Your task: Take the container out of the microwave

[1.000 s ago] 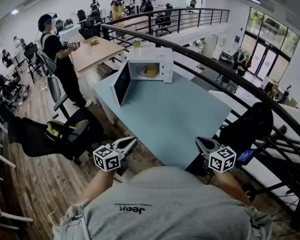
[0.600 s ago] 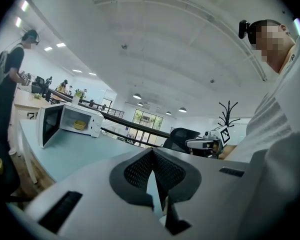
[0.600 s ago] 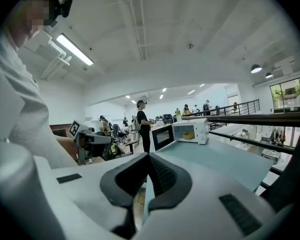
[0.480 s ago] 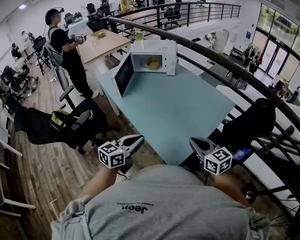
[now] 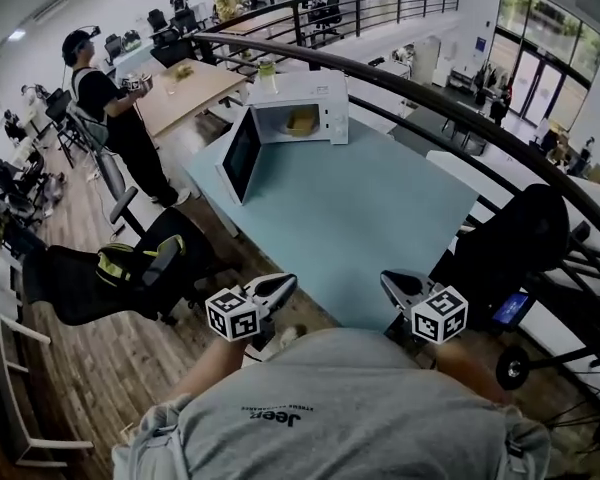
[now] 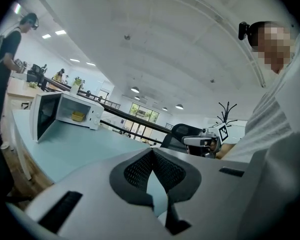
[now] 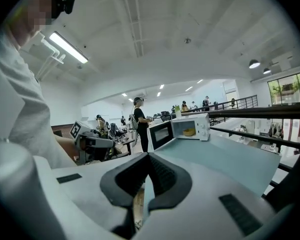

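The yellow container [image 5: 302,121] is seen inside the microwave [image 5: 325,93], its door [image 5: 242,155] swung open for access, far across the table [image 5: 340,218], while the left gripper [image 5: 280,287] and right gripper [image 5: 392,284] are held at the near edge, jaws closed on nothing.

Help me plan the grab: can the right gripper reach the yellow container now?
Likely not from here: the container sits in the microwave at the far end of the table, the right gripper at its near edge. The open door leaves the way free.
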`<state>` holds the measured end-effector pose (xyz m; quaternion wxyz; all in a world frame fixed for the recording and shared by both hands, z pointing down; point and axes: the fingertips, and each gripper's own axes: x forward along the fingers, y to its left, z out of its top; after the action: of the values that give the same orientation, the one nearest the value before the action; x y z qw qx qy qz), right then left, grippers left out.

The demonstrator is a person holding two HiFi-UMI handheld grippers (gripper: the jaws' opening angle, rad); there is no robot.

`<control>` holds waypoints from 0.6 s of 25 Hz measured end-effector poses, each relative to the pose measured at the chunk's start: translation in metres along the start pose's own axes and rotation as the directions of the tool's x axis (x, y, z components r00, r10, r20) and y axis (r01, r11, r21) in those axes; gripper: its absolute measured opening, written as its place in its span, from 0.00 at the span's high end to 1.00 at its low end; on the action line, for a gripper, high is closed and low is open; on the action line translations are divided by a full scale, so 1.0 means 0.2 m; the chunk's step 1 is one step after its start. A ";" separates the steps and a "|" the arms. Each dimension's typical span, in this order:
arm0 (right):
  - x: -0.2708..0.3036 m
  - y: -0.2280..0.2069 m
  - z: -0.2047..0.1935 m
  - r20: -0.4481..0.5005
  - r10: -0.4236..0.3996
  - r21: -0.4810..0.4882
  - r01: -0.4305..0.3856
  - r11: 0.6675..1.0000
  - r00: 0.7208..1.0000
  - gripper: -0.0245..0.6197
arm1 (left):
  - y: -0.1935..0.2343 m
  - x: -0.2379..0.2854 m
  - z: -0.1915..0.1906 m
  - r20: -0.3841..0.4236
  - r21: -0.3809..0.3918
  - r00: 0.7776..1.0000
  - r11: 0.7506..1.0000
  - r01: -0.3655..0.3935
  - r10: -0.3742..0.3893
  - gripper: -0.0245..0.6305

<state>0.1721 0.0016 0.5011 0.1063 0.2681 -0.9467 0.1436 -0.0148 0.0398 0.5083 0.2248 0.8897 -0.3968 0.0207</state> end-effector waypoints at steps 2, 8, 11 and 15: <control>0.11 -0.04 0.04 0.003 -0.043 0.006 0.043 0.999 0.999 0.93 | 0.13 0.04 0.05 -0.002 0.007 0.999 0.999 0.045 -0.045 0.93; 0.53 -0.06 0.24 0.008 -0.125 0.019 0.125 0.992 0.992 0.93 | 0.58 0.02 0.31 -0.009 0.036 0.992 0.991 0.126 -0.126 0.93; 0.74 -0.06 0.35 0.006 -0.151 0.017 0.151 0.988 0.989 0.93 | 0.79 -0.01 0.41 -0.030 0.059 0.987 0.986 0.156 -0.155 0.93; 0.96 -0.09 0.42 -0.013 -0.188 0.027 0.188 0.982 0.982 0.93 | 1.00 -0.02 0.45 -0.067 0.067 0.980 0.979 0.193 -0.189 0.93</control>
<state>0.0118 -0.1317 0.4786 0.1204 0.3569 -0.9145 0.1474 -0.1735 -0.1112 0.5032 0.2049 0.9303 -0.3017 0.0402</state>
